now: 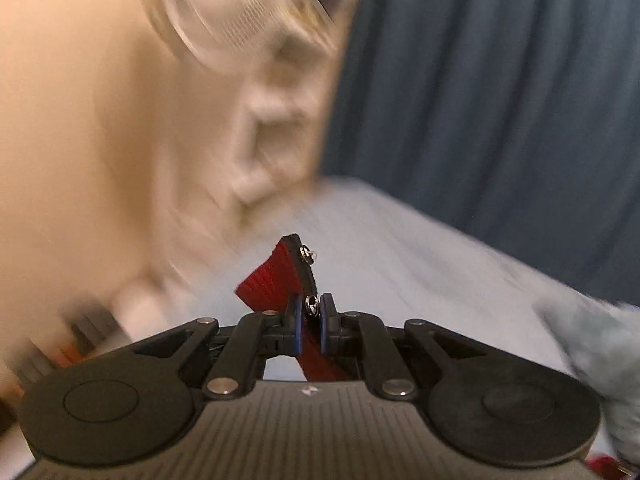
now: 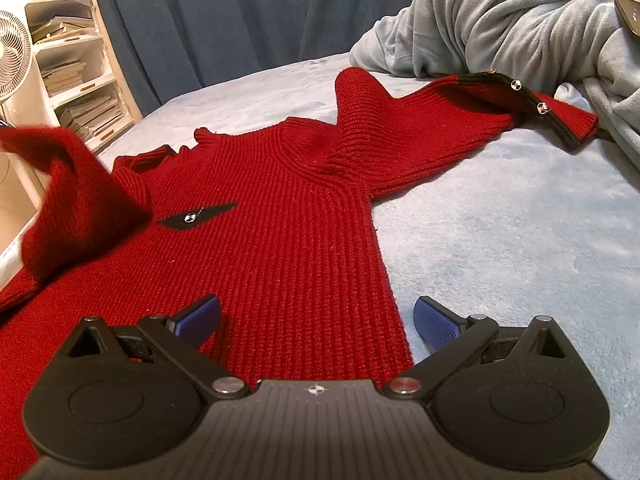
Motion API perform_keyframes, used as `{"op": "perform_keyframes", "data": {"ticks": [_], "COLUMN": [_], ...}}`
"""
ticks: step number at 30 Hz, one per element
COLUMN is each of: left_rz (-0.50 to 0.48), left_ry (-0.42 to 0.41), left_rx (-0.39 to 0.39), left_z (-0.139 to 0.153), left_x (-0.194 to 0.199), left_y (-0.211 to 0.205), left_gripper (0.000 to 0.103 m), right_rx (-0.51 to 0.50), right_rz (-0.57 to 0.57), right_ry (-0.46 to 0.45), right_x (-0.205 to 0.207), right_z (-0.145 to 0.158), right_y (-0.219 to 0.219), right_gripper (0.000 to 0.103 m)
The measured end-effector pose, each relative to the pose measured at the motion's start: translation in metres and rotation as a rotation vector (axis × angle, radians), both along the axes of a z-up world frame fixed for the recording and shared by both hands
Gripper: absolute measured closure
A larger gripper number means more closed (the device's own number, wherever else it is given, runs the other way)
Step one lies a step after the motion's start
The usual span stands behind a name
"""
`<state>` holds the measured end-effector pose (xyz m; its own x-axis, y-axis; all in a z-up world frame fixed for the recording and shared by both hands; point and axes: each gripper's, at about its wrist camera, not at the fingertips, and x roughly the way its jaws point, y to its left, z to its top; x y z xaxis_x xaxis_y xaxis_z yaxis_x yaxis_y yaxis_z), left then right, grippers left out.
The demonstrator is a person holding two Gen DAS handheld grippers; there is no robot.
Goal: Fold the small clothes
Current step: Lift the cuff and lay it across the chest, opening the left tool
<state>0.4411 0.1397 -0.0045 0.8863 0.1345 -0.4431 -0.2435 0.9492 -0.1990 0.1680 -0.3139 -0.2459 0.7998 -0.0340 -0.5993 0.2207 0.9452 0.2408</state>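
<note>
A red knit sweater (image 2: 280, 216) lies spread on a pale blue bed cover (image 2: 520, 240). Its right sleeve (image 2: 460, 120) stretches toward the back right, ending in a black-trimmed cuff with metal buttons. Its left sleeve (image 2: 68, 200) is lifted and blurred at the left. My left gripper (image 1: 312, 312) is shut on the sleeve cuff (image 1: 280, 276), red knit with black trim and metal buttons, held above the bed. My right gripper (image 2: 316, 316) is open, low over the sweater's lower hem, its fingers either side of the right edge.
A grey-blue fleece blanket (image 2: 520, 20) is heaped at the back right, with a phone (image 2: 628, 12) on it. A dark blue curtain (image 2: 240, 20) hangs behind the bed. A white shelf unit (image 2: 72, 60) and a fan (image 2: 12, 56) stand at the left.
</note>
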Motion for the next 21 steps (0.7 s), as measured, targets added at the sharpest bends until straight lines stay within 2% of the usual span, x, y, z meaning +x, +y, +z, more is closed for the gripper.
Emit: {"op": "perform_keyframes", "data": {"ticks": [2, 5, 8, 11, 13, 16, 18, 21], "left_rz": [0.108, 0.245, 0.300, 0.343, 0.359, 0.341, 0.271, 0.128], "left_ry": [-0.018, 0.003, 0.098, 0.166, 0.223, 0.285, 0.282, 0.263], "left_rx": [0.054, 0.134, 0.105, 0.128, 0.100, -0.036, -0.140, -0.186], "left_z": [0.026, 0.039, 0.030, 0.022, 0.021, 0.026, 0.034, 0.038], "left_x": [0.003, 0.008, 0.016, 0.021, 0.026, 0.031, 0.033, 0.031], "left_y": [0.043, 0.080, 0.098, 0.095, 0.084, 0.052, 0.019, -0.058], "left_gripper": [0.094, 0.094, 0.094, 0.094, 0.094, 0.094, 0.094, 0.094], "right_rx": [-0.002, -0.006, -0.009, -0.009, -0.008, -0.005, -0.005, -0.006], "right_rz": [0.000, -0.001, -0.001, 0.000, 0.000, 0.000, 0.000, 0.000], "right_ry": [0.000, 0.000, -0.001, 0.000, -0.001, 0.000, 0.000, 0.000], "right_x": [0.000, 0.000, 0.001, 0.001, 0.001, 0.001, 0.001, 0.001], "right_z": [0.000, 0.000, -0.001, -0.001, -0.001, -0.001, -0.001, -0.001], "right_y": [0.000, 0.001, 0.001, 0.002, 0.001, 0.001, 0.001, 0.001], "right_gripper": [0.001, 0.001, 0.001, 0.001, 0.001, 0.001, 0.001, 0.001]}}
